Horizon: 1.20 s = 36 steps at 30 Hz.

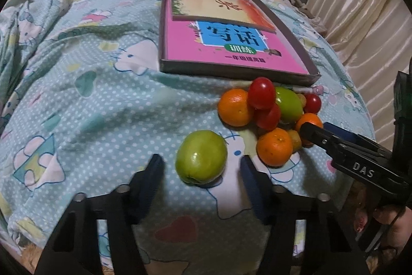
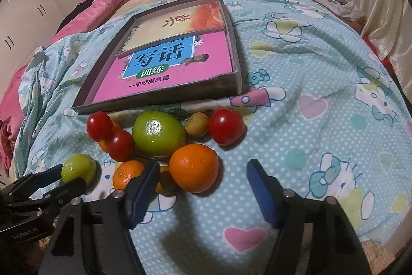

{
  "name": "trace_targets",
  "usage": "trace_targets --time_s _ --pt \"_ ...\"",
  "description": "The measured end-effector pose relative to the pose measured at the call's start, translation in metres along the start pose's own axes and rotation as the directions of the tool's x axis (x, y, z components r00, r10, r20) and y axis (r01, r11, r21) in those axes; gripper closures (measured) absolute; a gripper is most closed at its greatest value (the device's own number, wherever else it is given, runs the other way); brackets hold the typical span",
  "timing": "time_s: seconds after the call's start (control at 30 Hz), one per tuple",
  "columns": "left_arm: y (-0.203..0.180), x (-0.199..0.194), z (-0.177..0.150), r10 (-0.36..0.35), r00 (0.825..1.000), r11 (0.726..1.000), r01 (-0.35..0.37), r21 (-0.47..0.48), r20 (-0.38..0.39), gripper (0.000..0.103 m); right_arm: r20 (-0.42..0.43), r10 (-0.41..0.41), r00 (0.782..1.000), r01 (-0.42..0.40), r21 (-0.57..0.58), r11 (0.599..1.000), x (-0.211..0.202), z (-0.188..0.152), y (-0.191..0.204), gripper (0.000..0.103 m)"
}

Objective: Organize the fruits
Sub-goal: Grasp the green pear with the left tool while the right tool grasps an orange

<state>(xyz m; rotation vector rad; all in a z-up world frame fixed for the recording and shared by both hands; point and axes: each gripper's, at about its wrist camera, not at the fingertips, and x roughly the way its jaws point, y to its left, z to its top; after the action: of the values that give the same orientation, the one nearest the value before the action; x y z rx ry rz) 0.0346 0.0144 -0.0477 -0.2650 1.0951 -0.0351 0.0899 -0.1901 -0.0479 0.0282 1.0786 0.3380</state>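
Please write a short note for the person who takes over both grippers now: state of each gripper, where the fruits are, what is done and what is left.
Left gripper: open, jaws on either side of the lone green fruit, pads not pressing it.
Right gripper: open, around the large orange at the near edge of the pile, no grip visible.
Fruits: all on the blue quilt, in front of the box; cherry tomatoes, oranges, a second green fruit.
Box holds only books.
Done: nothing sorted yet.
Left: close on both fruits, then organize the whole pile.
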Motion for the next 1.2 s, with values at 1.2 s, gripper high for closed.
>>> trace_targets --time_s 1.2 --pt "-0.008 0.007 0.013 -0.054 0.998 0.997 0.052 0.058 0.026 0.059 0.052 0.152 0.987 -0.153 0.024 0.988 -0.008 0.000 -0.004 0.065"
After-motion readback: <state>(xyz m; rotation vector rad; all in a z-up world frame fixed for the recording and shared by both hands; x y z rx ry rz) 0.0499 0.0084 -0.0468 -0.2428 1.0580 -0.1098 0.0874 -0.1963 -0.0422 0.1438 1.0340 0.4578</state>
